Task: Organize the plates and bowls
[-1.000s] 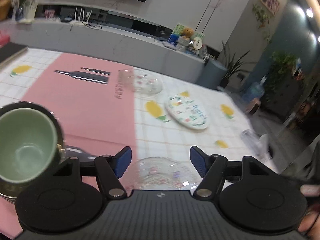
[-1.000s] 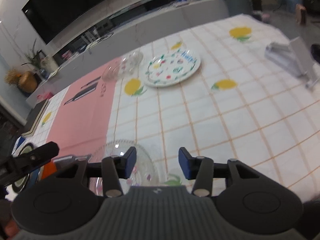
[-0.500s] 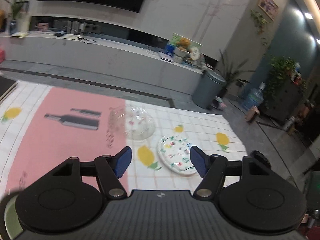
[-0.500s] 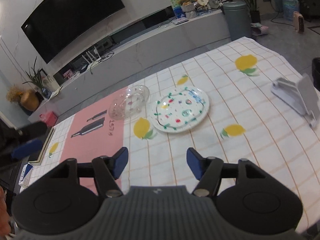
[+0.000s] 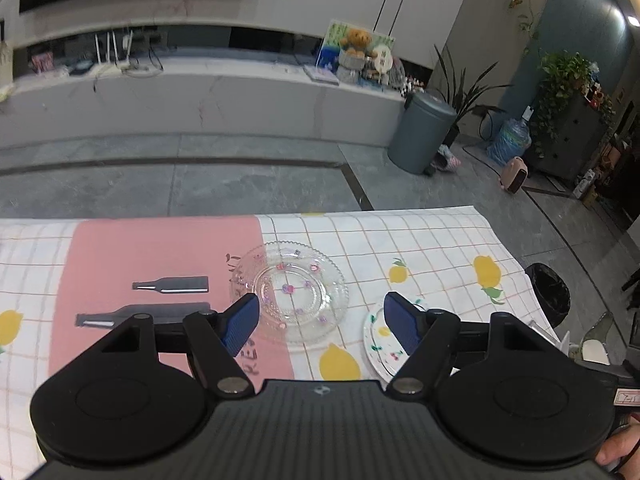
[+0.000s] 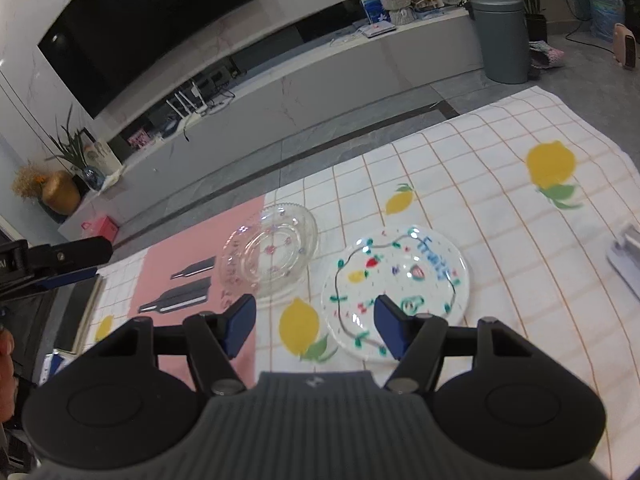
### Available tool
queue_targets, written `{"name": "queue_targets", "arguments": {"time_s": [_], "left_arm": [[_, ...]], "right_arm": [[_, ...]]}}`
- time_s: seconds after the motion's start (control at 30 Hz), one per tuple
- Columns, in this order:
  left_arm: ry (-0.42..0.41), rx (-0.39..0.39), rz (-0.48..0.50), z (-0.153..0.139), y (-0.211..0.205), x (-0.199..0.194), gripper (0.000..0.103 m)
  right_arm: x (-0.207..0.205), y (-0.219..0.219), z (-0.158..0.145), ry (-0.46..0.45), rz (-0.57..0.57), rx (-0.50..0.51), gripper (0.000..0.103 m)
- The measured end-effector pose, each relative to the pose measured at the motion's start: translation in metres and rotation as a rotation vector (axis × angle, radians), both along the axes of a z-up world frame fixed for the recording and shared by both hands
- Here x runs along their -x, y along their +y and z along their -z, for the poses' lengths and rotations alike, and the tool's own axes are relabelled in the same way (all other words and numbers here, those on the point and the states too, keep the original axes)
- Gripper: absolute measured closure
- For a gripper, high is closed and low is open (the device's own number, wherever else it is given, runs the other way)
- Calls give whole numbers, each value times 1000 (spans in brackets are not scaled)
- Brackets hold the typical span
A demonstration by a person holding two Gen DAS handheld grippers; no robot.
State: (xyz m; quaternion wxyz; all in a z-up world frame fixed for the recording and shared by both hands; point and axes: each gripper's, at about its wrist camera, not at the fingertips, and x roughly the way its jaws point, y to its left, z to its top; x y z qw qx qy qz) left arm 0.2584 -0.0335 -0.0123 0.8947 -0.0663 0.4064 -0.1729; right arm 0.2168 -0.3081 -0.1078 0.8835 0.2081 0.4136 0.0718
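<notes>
A clear glass plate (image 5: 288,290) with small flower marks lies on the tablecloth, across the edge of its pink panel. To its right lies a white plate (image 6: 396,276) painted with fruit; in the left wrist view this painted plate (image 5: 378,334) is half hidden behind my right-hand finger. My left gripper (image 5: 321,306) hovers open above the near side of the glass plate (image 6: 270,254), nothing between its pads. My right gripper (image 6: 314,308) is open too, above the near rim of the painted plate, holding nothing. One finger (image 6: 68,252) of the left gripper shows at the right view's left edge.
The checked cloth (image 6: 460,184) with lemon prints ends at the table's far edge, with floor beyond. A grey-white stand (image 6: 626,258) sits at the right side of the table. A black bin (image 5: 548,292) stands on the floor past the right edge.
Both grippers pulled back and rose, so the two far plates now sit near the fingertips. The green cup and the near glass plate left the views. The right jaws widened.
</notes>
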Motion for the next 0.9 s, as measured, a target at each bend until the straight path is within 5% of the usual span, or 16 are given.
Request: {"name": "queue_targets", "arguments": {"time_s": [0.4,0.9], "left_arm": [[159,25,-23,77,37,-94,24],[266,90,-68,135,52,-128,35]], "right_arm": [[-112,19,46,56,-22,-4,39],[-178,31,88,115,-47,-3,56]]}}
